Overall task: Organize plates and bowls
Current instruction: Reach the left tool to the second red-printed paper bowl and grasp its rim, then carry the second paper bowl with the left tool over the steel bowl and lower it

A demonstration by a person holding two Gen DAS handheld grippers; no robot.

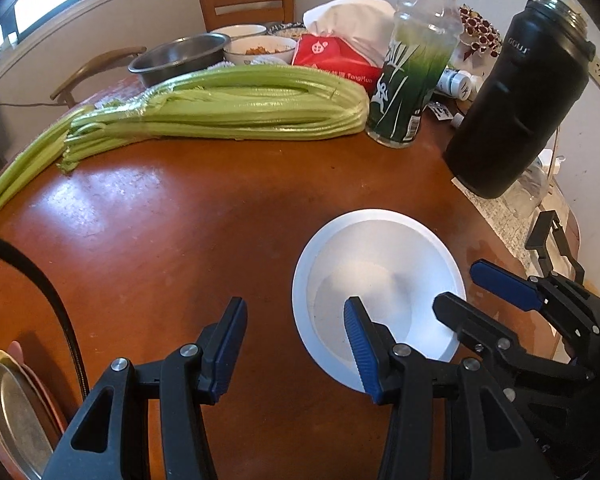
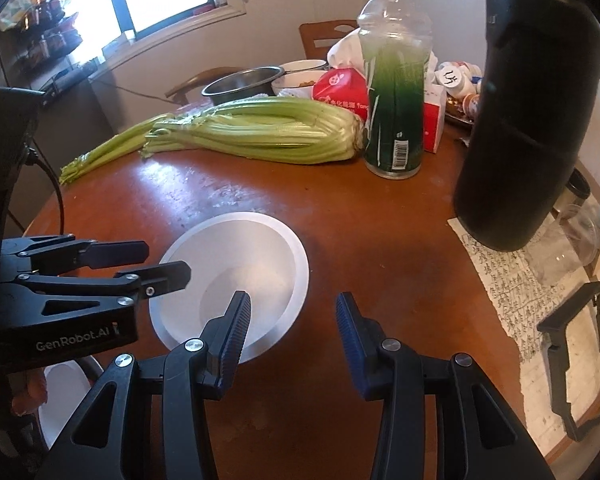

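A white shallow bowl (image 1: pixel 380 264) sits upright on the brown round table (image 1: pixel 180 220). My left gripper (image 1: pixel 296 340) is open and straddles the bowl's left rim, with one blue pad (image 1: pixel 358 340) over the inside and the other outside. My right gripper (image 2: pixel 292 330) is open and straddles the right rim of the bowl (image 2: pixel 252 260) the same way. Neither pair of pads presses on the rim. The right gripper (image 1: pixel 458 284) and the left gripper (image 2: pixel 168 263) each show in the other's view at opposite sides of the bowl.
Celery (image 1: pixel 220 108) lies across the table behind the bowl. A green bottle (image 1: pixel 412 72), a black flask (image 1: pixel 512 100), a steel bowl (image 1: pixel 180 58) and a red tissue box (image 1: pixel 336 60) stand further back. Stacked plates (image 1: pixel 8 404) sit at the near left, printed paper (image 2: pixel 512 292) at the right.
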